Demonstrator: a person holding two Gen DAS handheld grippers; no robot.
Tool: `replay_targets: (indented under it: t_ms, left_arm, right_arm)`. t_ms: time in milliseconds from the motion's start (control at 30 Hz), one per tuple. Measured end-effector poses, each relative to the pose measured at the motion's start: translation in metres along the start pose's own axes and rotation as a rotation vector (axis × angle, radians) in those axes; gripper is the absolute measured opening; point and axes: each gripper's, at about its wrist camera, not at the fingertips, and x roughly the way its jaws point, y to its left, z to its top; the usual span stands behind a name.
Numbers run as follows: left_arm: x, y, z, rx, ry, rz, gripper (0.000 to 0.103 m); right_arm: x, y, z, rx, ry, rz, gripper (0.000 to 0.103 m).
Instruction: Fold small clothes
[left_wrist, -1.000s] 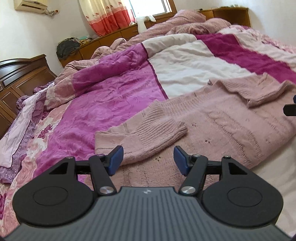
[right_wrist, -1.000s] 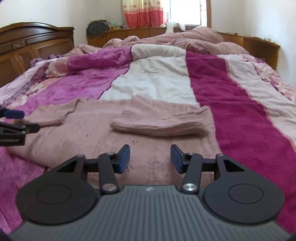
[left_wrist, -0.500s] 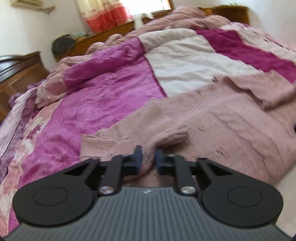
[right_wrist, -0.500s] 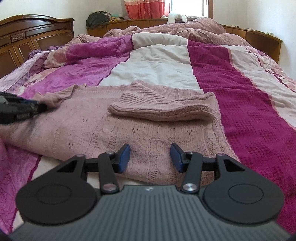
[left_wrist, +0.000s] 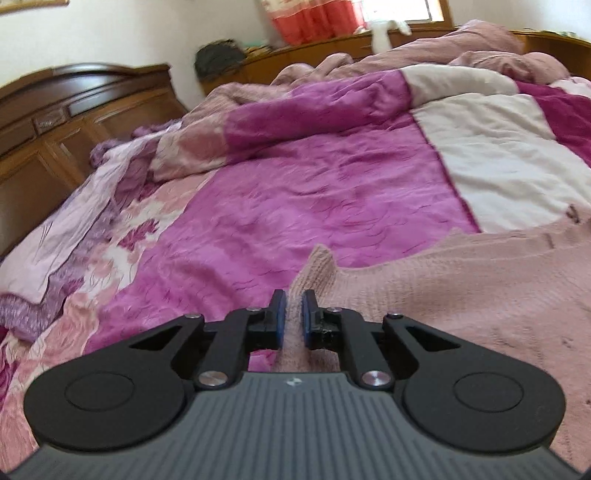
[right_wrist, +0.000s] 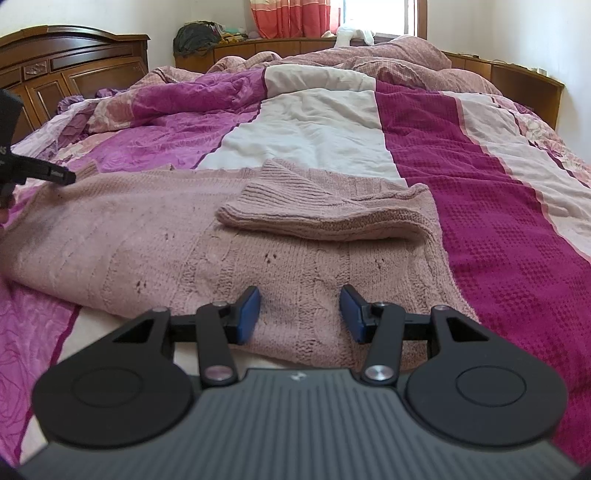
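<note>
Two grippers: left gripper (left_wrist: 292, 314) pinches the dusty-pink knitted sweater (right_wrist: 258, 266), right gripper (right_wrist: 300, 314) released; thin pinch may slip.

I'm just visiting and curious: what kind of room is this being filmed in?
It looks like a home bedroom. A big bed covered with a pink and purple quilt fills the view, a carved wooden headboard stands at its left, and a curtained window is at the back. A pink sweater lies on the quilt.

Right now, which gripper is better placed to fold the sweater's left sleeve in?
Left. The left gripper is shut on the sleeve of the pink sweater; the right gripper hangs open over the hem, gripping nothing.
</note>
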Motion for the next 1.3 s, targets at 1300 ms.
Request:
replay_targets:
  t_ms: [1300]
  left_arm:
    - [-0.024, 0.019, -0.015, -0.072, 0.038, -0.107, 0.046]
  right_arm:
    - [0.071, -0.084, 0.095, 0.081, -0.03, -0.226, 0.014]
